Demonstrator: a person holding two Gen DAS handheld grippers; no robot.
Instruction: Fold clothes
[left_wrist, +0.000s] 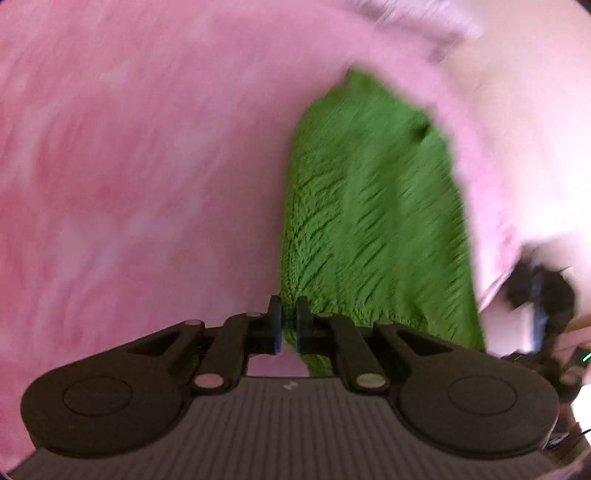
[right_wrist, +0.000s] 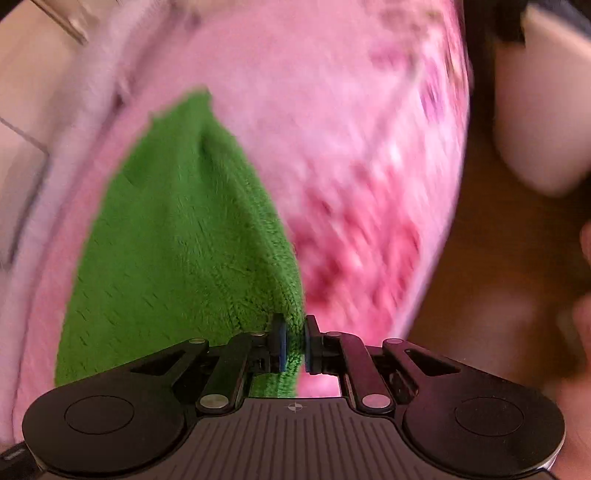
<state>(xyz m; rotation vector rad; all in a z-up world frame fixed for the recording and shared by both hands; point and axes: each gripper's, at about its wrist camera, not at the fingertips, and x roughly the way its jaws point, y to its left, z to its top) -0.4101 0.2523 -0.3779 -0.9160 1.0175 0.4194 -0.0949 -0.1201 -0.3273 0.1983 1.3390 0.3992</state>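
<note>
The left gripper (left_wrist: 289, 325) has its fingers clamped on one edge of a green knitted garment (left_wrist: 373, 221); the right gripper (right_wrist: 293, 341) pinches another edge. The garment stretches over a pink blanket (left_wrist: 129, 184). Brown floor (right_wrist: 498, 258) shows beyond the blanket's right edge.

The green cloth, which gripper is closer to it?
Neither; both touch it. The left gripper pinches the green cloth at one edge, the right gripper at another.

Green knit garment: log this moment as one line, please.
phase: mid-fold | left gripper: shut on green knit garment | right gripper: shut on green knit garment | surface: pink blanket | image: motion-blurred
</note>
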